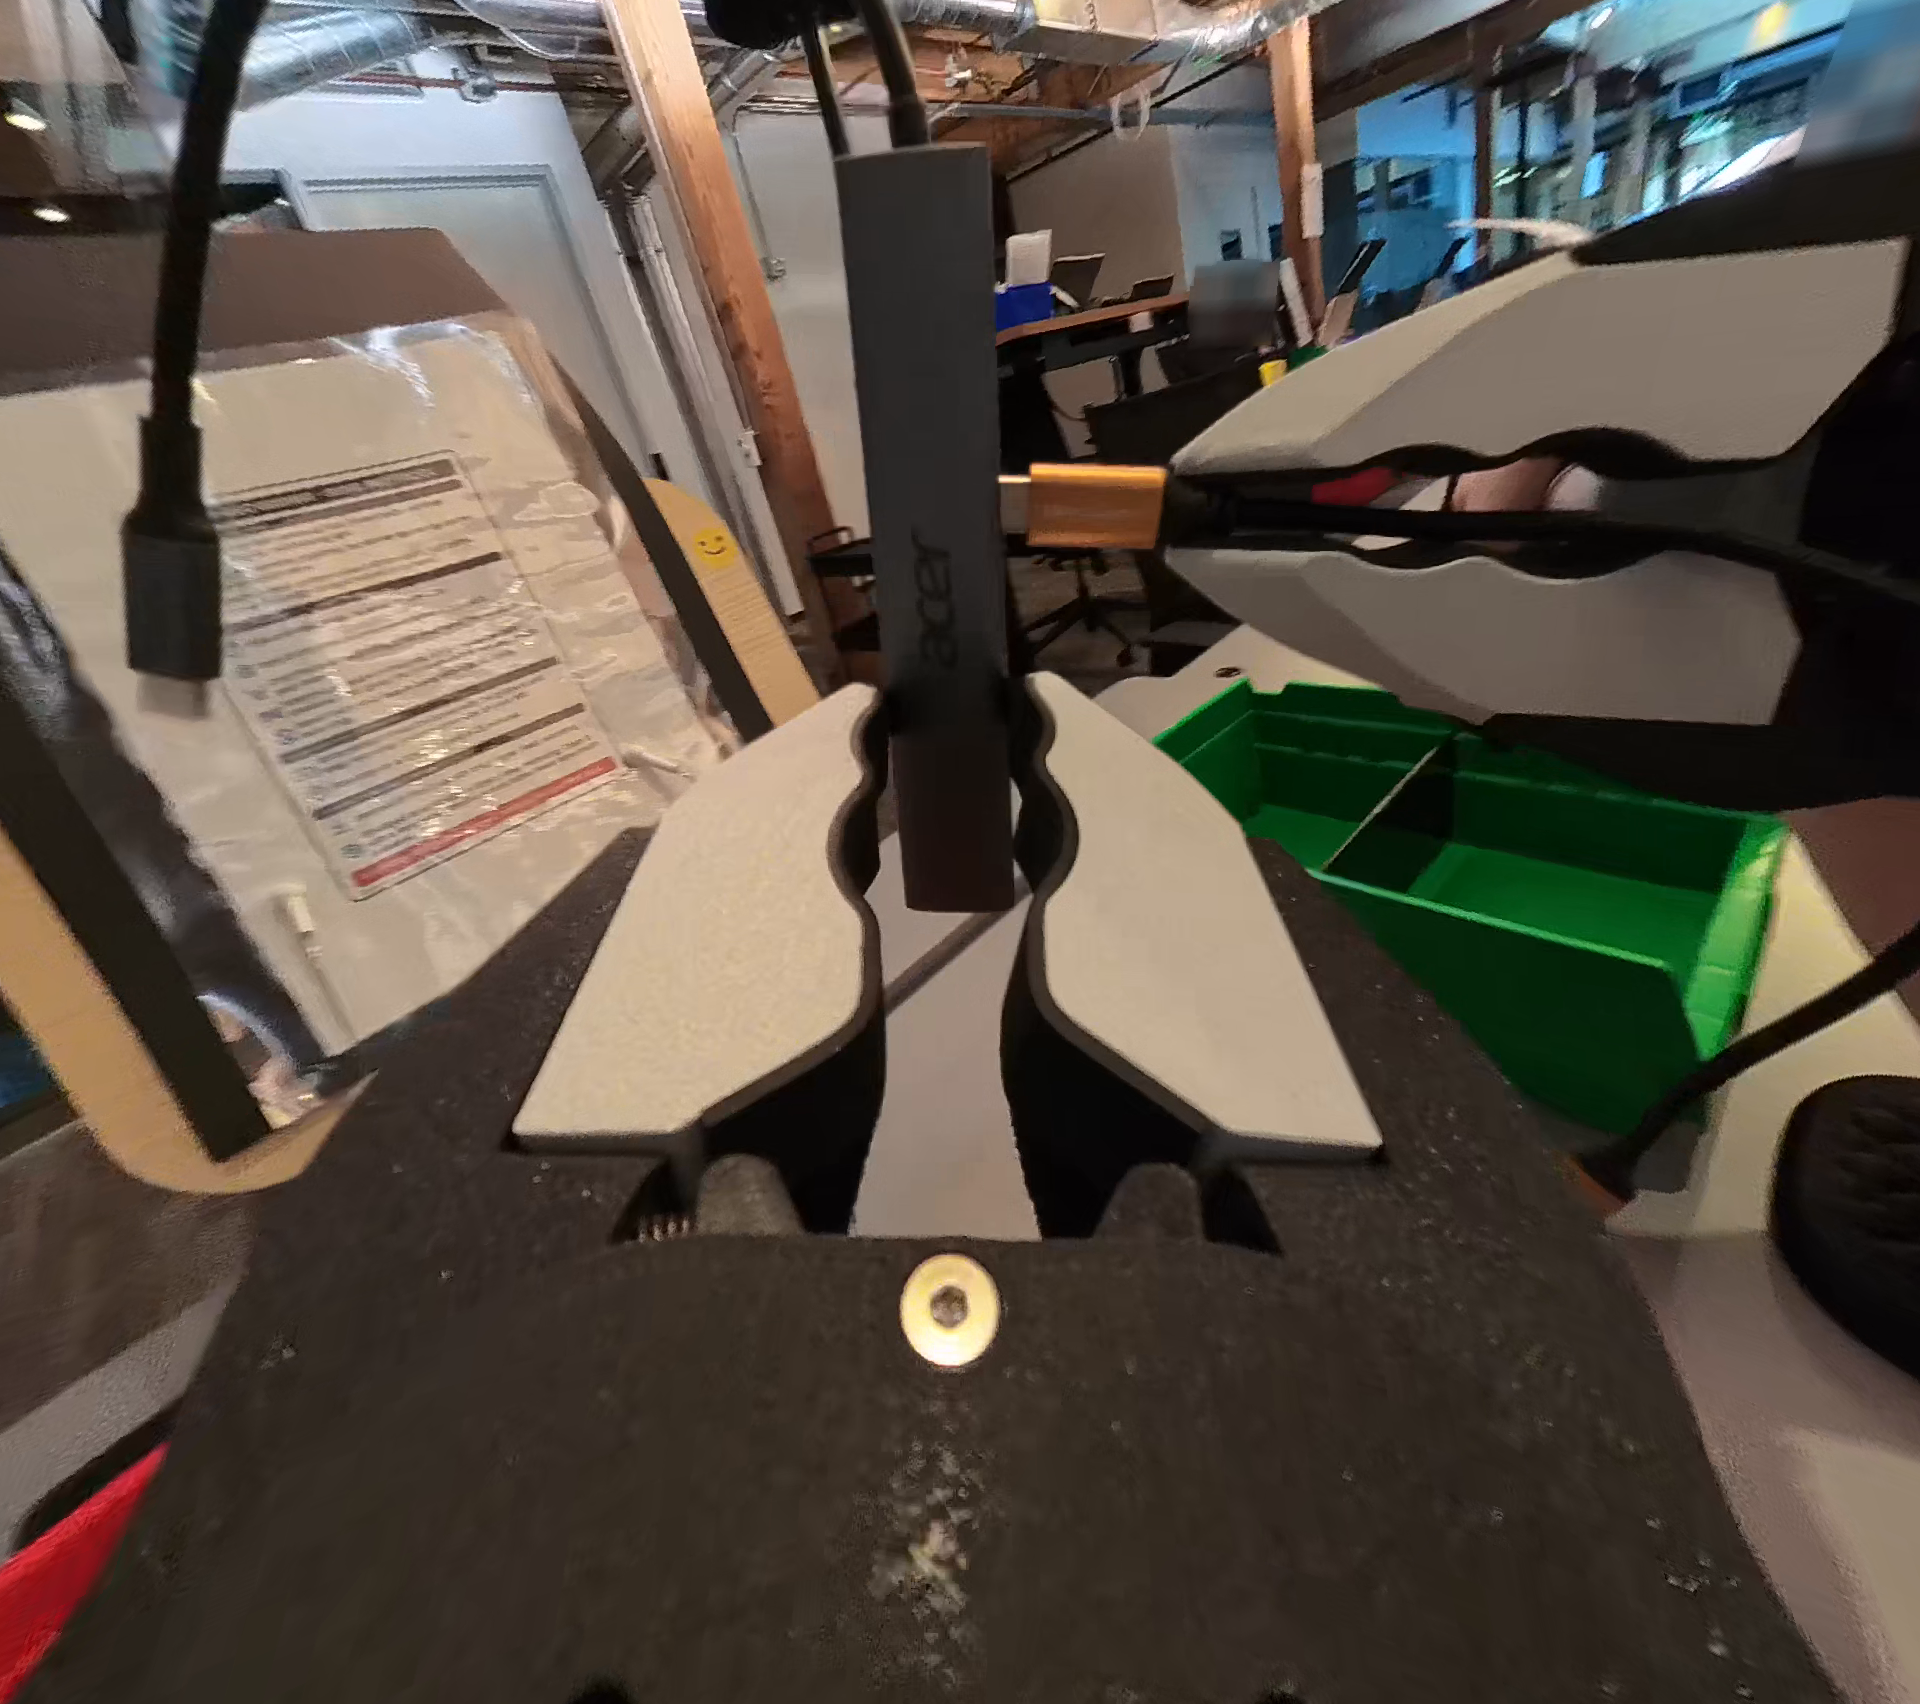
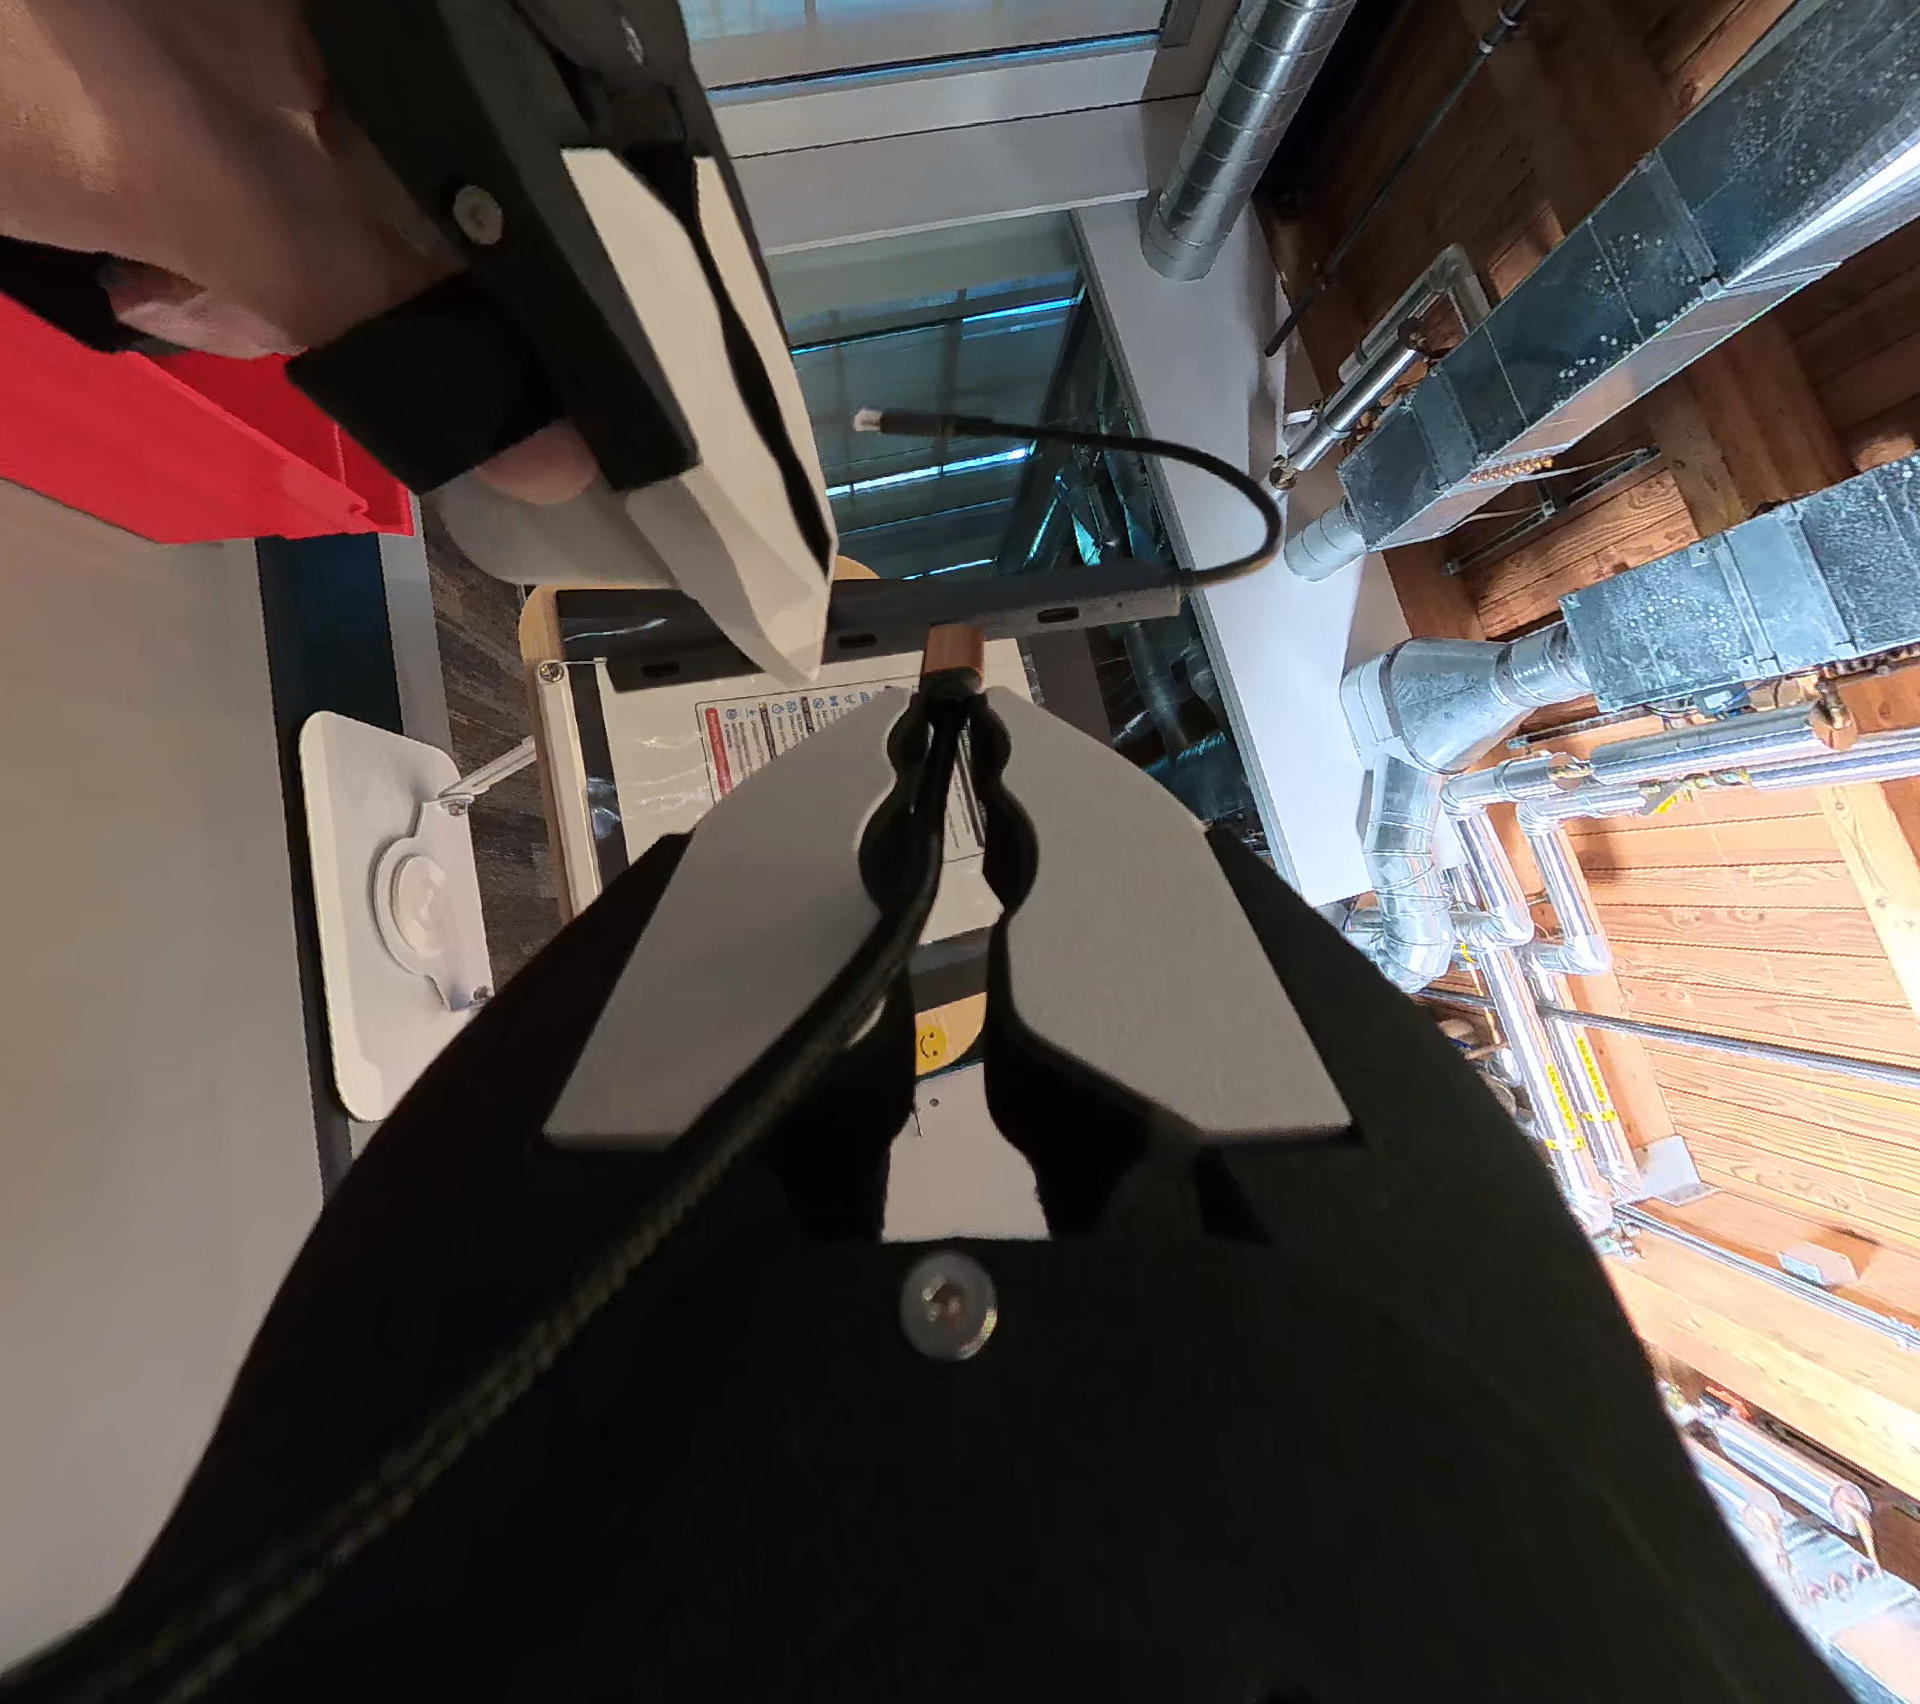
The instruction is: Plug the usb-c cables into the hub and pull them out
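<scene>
The hub (image 1: 940, 511) is a thin, stiff grey bar and looks light, so it can turn easily if it is held only at one end. The left gripper (image 1: 943, 755) has its fingers clamped on the lower end of it, and the bar stands up beyond the fingertips. The hub's own short cable (image 1: 223, 220) bends over and hangs free. The right gripper (image 2: 940, 709) has its fingers closed on the soft braided cable (image 2: 831, 1031), just behind the copper plug (image 1: 1091, 503). The stiff plug is the better place to hold. The plug points out past the fingertips and meets the side of the hub; how deep it sits cannot be seen.
</scene>
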Tool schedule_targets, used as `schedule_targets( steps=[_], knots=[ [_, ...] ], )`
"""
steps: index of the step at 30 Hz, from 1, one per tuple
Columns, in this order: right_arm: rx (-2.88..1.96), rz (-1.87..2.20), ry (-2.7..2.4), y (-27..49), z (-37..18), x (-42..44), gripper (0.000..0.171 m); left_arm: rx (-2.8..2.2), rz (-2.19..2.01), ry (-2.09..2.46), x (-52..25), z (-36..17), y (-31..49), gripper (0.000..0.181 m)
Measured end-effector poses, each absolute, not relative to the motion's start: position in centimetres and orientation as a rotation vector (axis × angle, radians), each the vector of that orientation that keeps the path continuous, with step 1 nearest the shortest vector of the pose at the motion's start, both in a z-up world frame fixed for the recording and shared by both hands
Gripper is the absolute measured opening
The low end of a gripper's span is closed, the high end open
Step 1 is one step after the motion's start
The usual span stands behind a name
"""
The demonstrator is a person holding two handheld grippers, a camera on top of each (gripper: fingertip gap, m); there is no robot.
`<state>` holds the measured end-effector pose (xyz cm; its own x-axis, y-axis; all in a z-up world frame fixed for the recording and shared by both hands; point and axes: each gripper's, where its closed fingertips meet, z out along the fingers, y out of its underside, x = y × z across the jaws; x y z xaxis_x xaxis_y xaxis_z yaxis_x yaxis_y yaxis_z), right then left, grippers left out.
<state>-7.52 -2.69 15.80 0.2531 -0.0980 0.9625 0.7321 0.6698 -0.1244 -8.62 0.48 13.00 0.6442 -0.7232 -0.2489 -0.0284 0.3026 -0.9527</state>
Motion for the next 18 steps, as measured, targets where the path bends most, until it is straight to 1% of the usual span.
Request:
schedule_targets(
  steps=[1, 7, 11, 18],
  knots=[
    [-0.641, -0.623, -1.188, -2.7, 15.8, -7.5, 0.008, -1.196, -0.556, 0.762, -8.5, 12.9, 0.4, 0.022],
    [-0.648, -0.622, -1.199, -2.8, 15.8, -7.4, 0.008, -1.145, -0.492, 0.806, -8.3, 12.9, 0.3, 0.022],
    [-0.644, -0.598, -1.188, -3.1, 16.1, -7.3, 0.008, -1.103, -0.376, 0.846, -8.4, 13.1, -0.1, 0.022],
    [-0.608, -0.506, -1.193, -4.4, 16.7, -7.1, 0.008, -1.033, -0.395, 0.906, -8.0, 13.6, -1.5, 0.022]
  ],
)
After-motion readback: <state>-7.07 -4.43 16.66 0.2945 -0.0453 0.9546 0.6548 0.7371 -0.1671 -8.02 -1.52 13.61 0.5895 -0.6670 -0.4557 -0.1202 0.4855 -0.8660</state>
